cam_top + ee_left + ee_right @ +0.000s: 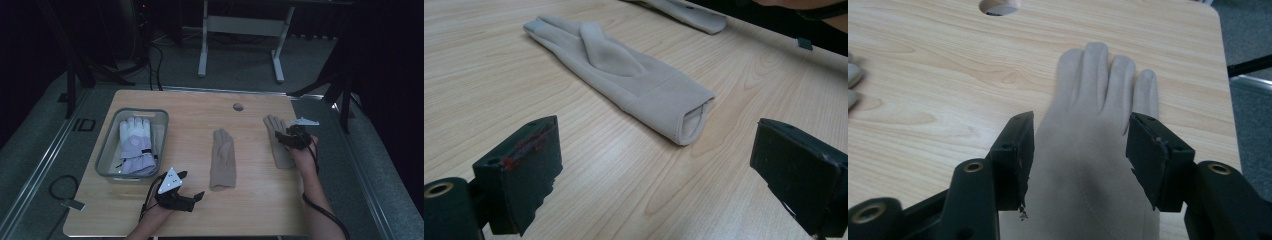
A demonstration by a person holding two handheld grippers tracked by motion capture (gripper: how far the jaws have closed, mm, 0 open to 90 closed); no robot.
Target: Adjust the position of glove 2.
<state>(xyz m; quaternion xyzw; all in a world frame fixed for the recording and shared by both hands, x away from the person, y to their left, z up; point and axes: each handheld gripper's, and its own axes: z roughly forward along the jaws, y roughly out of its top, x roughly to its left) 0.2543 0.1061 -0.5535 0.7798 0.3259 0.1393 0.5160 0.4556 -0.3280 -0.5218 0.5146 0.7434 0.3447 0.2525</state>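
the right tool point(292, 137) is over the tan glove on the right point(278, 142), near the right edge of the wooden worktop point(250, 200). in the right tool's own view its two black jaws stand apart, one on each side of that glove point(1093, 150), above the wide hand part, and the glove's fingers point away from the tool. the jaws are not pressing the glove, so this tool is released and holds nothing. the left tool point(192, 192) is low at the front of the worktop, close to the person's side, with a grey three-cornered plate on top. its jaws are wide apart and nothing is between them, so it is released too. in the left tool's view the middle tan glove point(624, 75) lies flat on the wood just ahead, with its open cuff end turned toward the tool and its fingers pointing away. from above, this middle glove point(222, 160) lies in the middle of the worktop, well apart from the right one. a grey basket point(107, 150) sits on the left side of the worktop, and a thick white glove point(136, 145) lies inside it. a small round hole point(238, 106) is in the wood near the far edge.
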